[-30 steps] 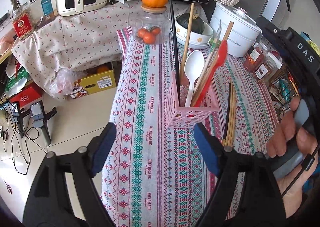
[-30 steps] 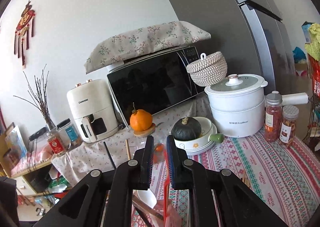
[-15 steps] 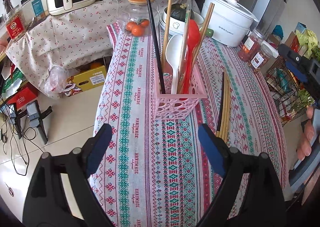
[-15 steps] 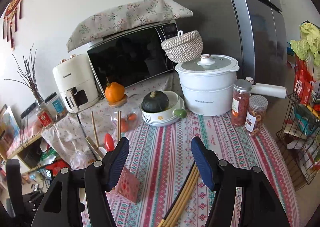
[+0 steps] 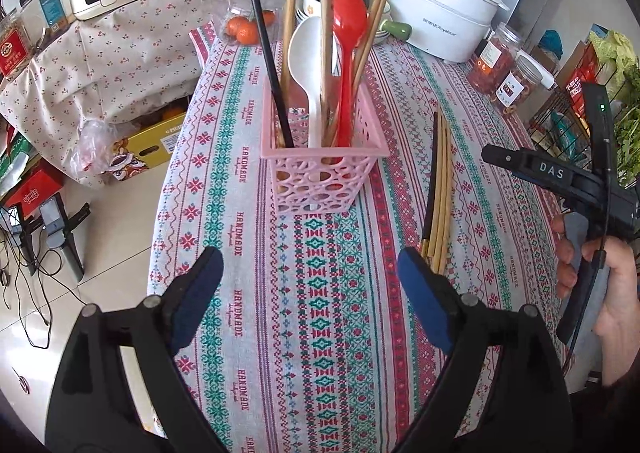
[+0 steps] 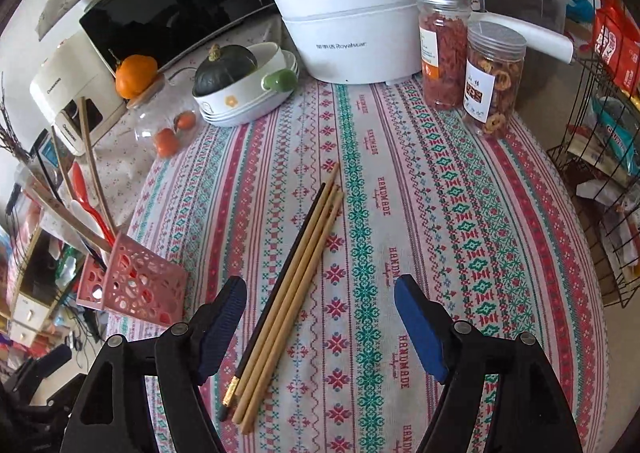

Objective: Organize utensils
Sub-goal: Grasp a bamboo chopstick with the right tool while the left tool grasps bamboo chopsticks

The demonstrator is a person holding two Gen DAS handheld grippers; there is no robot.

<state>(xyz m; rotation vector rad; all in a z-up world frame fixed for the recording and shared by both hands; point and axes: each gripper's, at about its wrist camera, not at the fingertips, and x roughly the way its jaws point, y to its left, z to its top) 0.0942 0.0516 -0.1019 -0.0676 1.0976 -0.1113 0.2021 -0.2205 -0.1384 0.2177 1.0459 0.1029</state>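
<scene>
Left gripper (image 5: 310,285): I have it spread wide, empty, above the patterned tablecloth (image 5: 320,293).
Right gripper (image 6: 320,317): my jaws have just been opening; nothing gripped.
Chopsticks (image 6: 292,285): loose bundle of tan wooden sticks with one black, mid-table.
Pink perforated plastic basket (image 5: 320,173): near the left edge, holding red spoon (image 5: 348,53) and white spoon (image 5: 308,65).

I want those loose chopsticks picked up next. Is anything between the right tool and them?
Nothing visible. The loose chopsticks lie bare on the tablecloth, just ahead of the open right tool. The pink basket stands off to the side.
</scene>
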